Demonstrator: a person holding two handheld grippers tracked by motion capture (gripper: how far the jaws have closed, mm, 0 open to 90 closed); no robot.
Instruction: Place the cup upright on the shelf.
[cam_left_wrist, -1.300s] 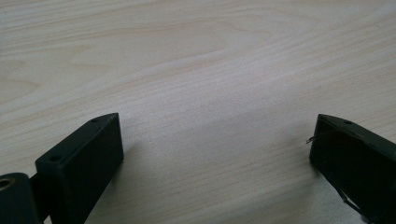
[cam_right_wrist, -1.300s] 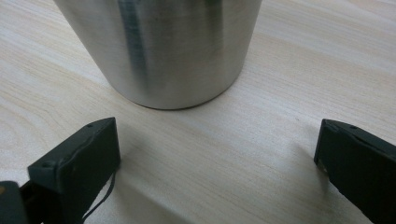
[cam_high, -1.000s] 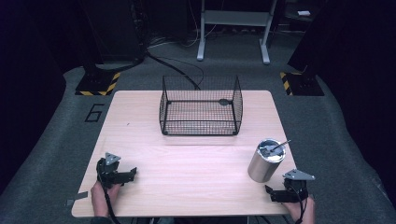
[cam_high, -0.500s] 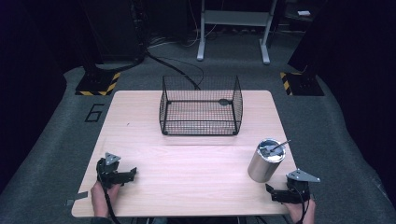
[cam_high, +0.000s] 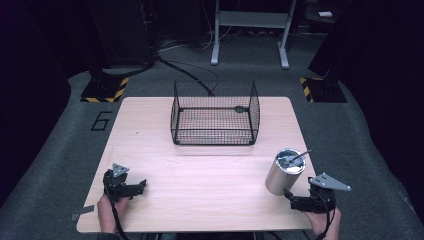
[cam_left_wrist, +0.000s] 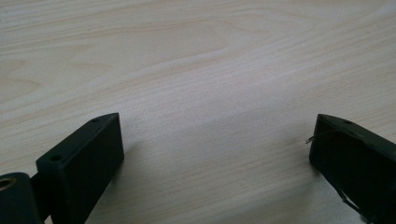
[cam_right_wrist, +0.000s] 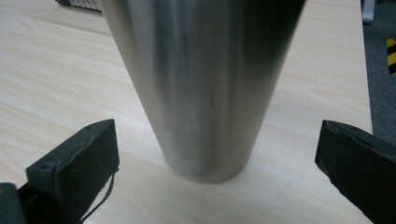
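A steel cup (cam_high: 284, 172) stands upright at the table's right front, with a thin utensil handle (cam_high: 299, 156) sticking out of its top. My right gripper (cam_high: 295, 201) lies just in front of it, open; the cup's brushed wall (cam_right_wrist: 201, 84) rises close ahead between and beyond the two black jaws. My left gripper (cam_high: 134, 189) rests open near the left front edge, with bare wood (cam_left_wrist: 215, 116) between its jaws. A black wire basket (cam_high: 215, 116) stands at the back middle of the table, and a small dark object (cam_high: 240, 108) lies inside it at the far right.
The light wooden table (cam_high: 200, 175) has its front edge close to both hands. Dark carpet surrounds it, with black-and-yellow striped bases (cam_high: 105, 89) at the back left and back right (cam_high: 315, 86). A grey stand's legs (cam_high: 250, 45) rise behind the table.
My right gripper has shifted slightly right and turned a little beside the cup. The left gripper, cup and basket have stayed in place.
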